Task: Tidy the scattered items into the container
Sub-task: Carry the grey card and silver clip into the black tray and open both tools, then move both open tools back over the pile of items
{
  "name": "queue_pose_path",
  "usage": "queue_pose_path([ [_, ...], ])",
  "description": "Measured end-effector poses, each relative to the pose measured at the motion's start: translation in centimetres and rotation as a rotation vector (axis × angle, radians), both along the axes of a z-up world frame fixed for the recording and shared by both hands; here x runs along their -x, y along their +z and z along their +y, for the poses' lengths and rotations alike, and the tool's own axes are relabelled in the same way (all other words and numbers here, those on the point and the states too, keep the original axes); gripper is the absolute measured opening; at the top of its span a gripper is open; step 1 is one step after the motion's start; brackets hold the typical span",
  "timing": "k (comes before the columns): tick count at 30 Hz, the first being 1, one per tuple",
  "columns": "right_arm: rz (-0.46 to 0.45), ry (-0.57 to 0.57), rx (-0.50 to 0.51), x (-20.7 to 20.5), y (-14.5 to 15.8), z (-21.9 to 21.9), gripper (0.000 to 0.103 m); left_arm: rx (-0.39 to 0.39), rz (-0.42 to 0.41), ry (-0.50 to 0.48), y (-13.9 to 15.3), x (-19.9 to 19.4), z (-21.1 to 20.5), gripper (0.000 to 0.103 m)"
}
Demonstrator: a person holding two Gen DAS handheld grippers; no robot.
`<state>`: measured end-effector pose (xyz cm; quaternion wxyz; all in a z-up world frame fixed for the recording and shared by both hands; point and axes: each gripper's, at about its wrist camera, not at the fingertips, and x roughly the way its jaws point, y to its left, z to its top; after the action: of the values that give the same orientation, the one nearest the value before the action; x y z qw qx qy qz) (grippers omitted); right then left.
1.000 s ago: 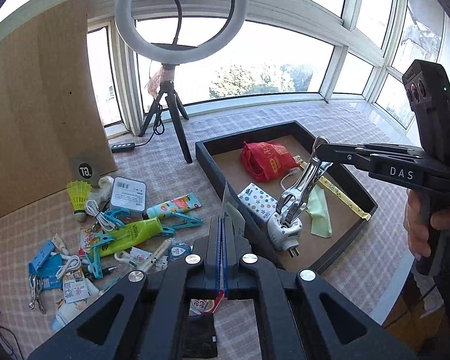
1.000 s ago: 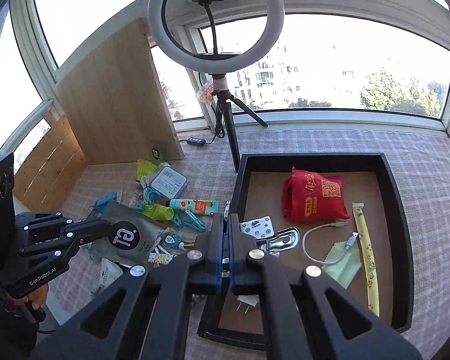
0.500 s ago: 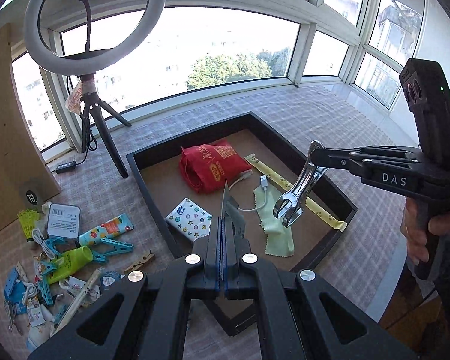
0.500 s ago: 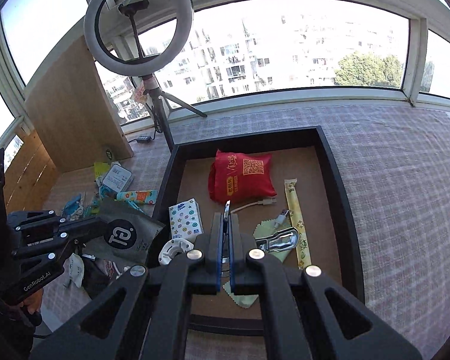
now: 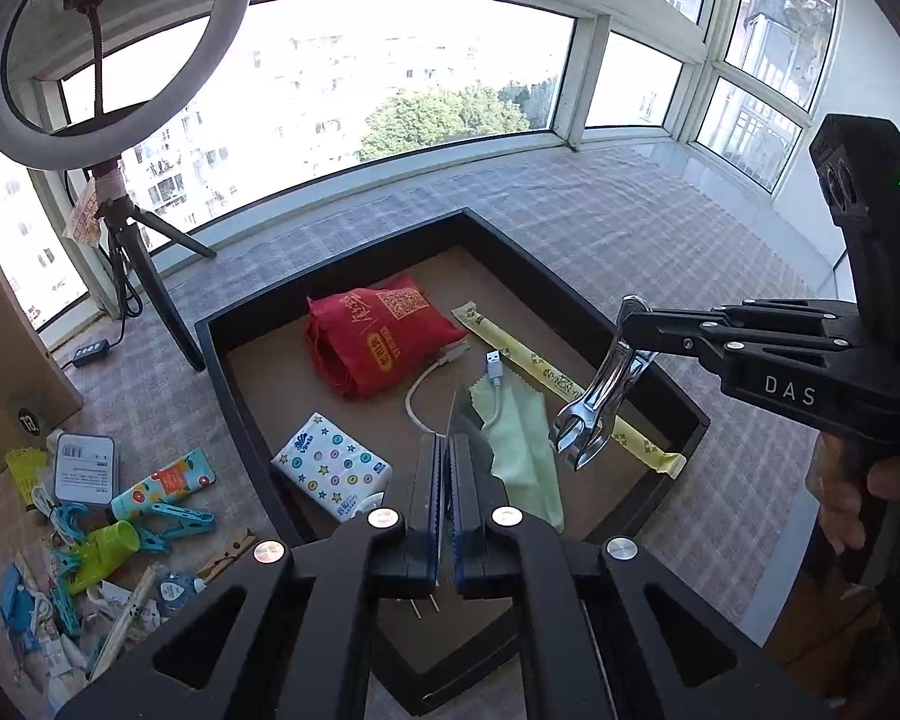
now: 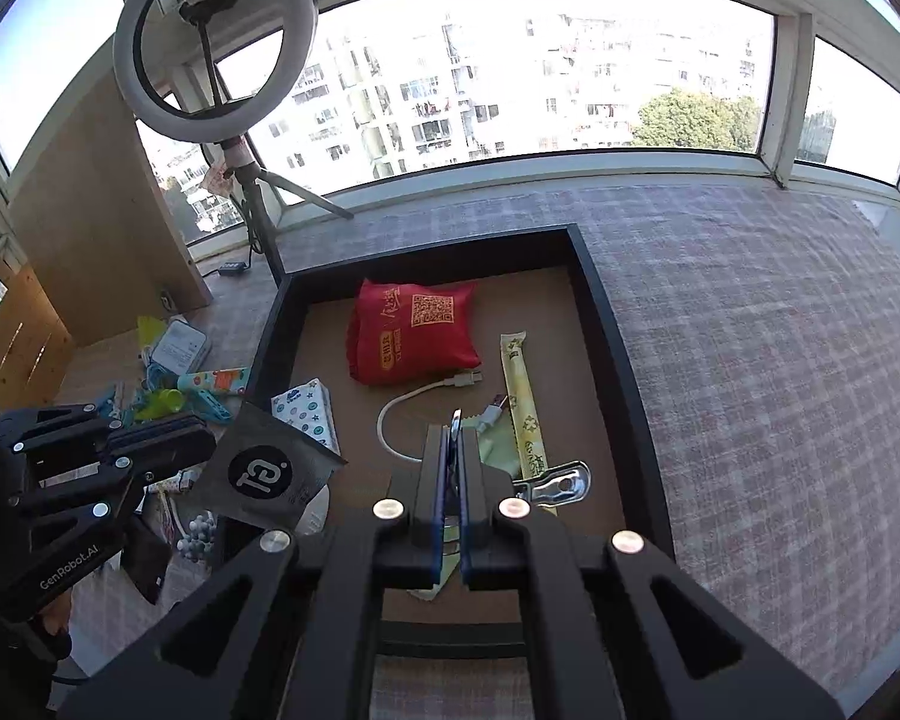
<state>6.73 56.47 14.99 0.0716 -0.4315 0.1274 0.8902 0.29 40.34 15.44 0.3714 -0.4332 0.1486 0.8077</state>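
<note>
Right claw (image 5: 627, 324) is clamped tight on a shiny nail clipper (image 5: 594, 402), dangling it over the black tray (image 5: 234, 384) near the yellow straw packet (image 5: 534, 366). Left claw (image 6: 150, 450) is pinched on a grey pouch (image 6: 264, 468) by the tray's left wall.

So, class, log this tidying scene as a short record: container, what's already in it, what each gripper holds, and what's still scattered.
container: black tray, brown floor
in tray: red pouch, tissue pack, white USB cable, green cloth, yellow sachet
left gripper: shut on grey packet
right gripper: shut on metal clip, above the tray
still scattered: clothes pegs, green tube, white tin
</note>
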Motion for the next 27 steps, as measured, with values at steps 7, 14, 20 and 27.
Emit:
queue_pose_path([
  [7, 0.02, -0.046, -0.074, -0.2, 1.3, -1.1, 0.039, -0.017, 0.008, 0.025, 0.4, 0.3, -1.2, 0.044],
  [14, 0.03, -0.024, -0.095, 0.3, 2.3, -3.4, 0.039, -0.034, 0.017, 0.049, 0.8, 0.4, -2.6, 0.044],
  [20, 0.039, 0.007, -0.086, 0.7, 2.6, -5.4, 0.039, -0.036, 0.026, 0.084, 1.2, 0.5, -4.8, 0.044],
  [27, 0.047, 0.047, -0.098, 1.8, 3.1, -8.4, 0.039, -0.038, 0.037, 0.137, 1.8, 0.8, -8.6, 0.044],
])
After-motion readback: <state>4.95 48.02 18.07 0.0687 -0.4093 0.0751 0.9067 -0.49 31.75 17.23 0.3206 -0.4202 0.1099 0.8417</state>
